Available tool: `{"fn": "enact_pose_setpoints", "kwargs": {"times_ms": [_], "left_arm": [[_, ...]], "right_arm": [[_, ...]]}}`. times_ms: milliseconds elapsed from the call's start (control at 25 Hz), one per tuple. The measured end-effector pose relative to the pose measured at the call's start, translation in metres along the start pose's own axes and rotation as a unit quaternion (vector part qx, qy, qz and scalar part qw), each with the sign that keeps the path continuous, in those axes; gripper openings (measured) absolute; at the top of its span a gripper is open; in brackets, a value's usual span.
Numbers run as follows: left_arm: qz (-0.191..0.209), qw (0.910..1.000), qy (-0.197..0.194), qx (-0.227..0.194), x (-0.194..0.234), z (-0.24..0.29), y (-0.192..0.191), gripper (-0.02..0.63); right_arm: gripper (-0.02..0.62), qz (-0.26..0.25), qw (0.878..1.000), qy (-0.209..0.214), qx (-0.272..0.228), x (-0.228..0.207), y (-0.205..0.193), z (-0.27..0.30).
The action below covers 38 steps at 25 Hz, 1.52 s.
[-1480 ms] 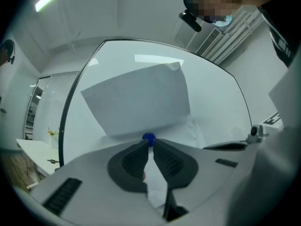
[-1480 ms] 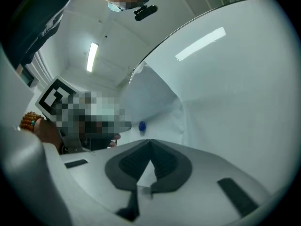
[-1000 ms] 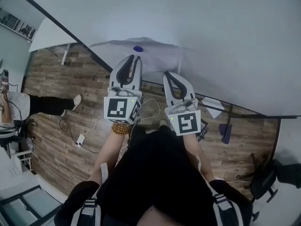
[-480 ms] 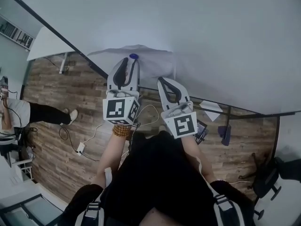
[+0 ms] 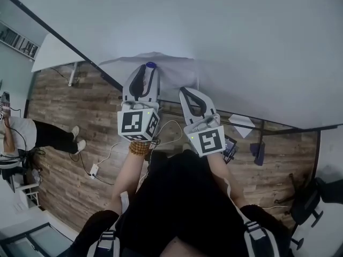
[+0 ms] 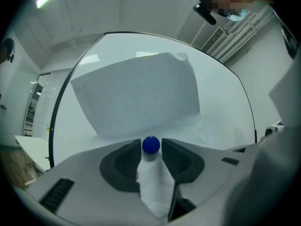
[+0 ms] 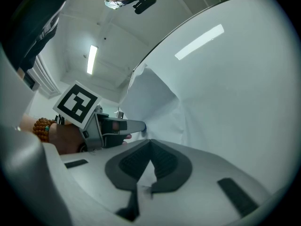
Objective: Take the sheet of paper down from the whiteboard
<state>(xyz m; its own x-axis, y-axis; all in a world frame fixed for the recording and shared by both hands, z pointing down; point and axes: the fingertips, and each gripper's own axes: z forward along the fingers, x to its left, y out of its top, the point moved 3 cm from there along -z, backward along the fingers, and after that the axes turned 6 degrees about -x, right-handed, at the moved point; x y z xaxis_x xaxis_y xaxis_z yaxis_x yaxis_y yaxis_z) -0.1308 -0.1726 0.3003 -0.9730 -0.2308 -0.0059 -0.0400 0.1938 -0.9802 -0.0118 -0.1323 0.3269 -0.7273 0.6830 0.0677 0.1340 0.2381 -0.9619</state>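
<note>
A white sheet of paper hangs on the whiteboard, held by a round blue magnet. My left gripper points level at the board. Its jaws have just been opening and now stand either side of the magnet with a thin gap, not pressing it. The left gripper view shows the sheet bulging off the board above my left gripper. My right gripper is at the sheet's lower right corner. In its own view my right gripper is shut with white paper caught between the jaws.
The board's dark frame runs along a wooden floor. A person stands at the far left near a white table. A cable and power strip lie on the floor. Small items and a chair are at the right.
My left gripper's jaws have spread apart round the blue magnet. My right gripper keeps its hold. The person at the left has shifted their feet.
</note>
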Motion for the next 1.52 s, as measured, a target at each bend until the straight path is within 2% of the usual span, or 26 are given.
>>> {"fn": "enact_pose_setpoints", "kwargs": {"times_ms": [960, 1400, 1520], "left_arm": [[-0.014, 0.9999, 0.005, 0.005, 0.004, 0.005, -0.001, 0.143], [-0.022, 0.9997, 0.002, 0.007, 0.005, 0.007, 0.000, 0.127], [-0.029, 0.9995, 0.007, 0.007, 0.007, 0.008, -0.004, 0.126]], "right_arm": [[-0.002, 0.000, 1.000, 0.001, 0.005, 0.001, -0.003, 0.002], [-0.002, -0.005, 1.000, -0.013, 0.004, -0.005, -0.001, -0.003], [-0.001, -0.018, 0.999, -0.037, -0.003, -0.010, 0.000, -0.003]]}}
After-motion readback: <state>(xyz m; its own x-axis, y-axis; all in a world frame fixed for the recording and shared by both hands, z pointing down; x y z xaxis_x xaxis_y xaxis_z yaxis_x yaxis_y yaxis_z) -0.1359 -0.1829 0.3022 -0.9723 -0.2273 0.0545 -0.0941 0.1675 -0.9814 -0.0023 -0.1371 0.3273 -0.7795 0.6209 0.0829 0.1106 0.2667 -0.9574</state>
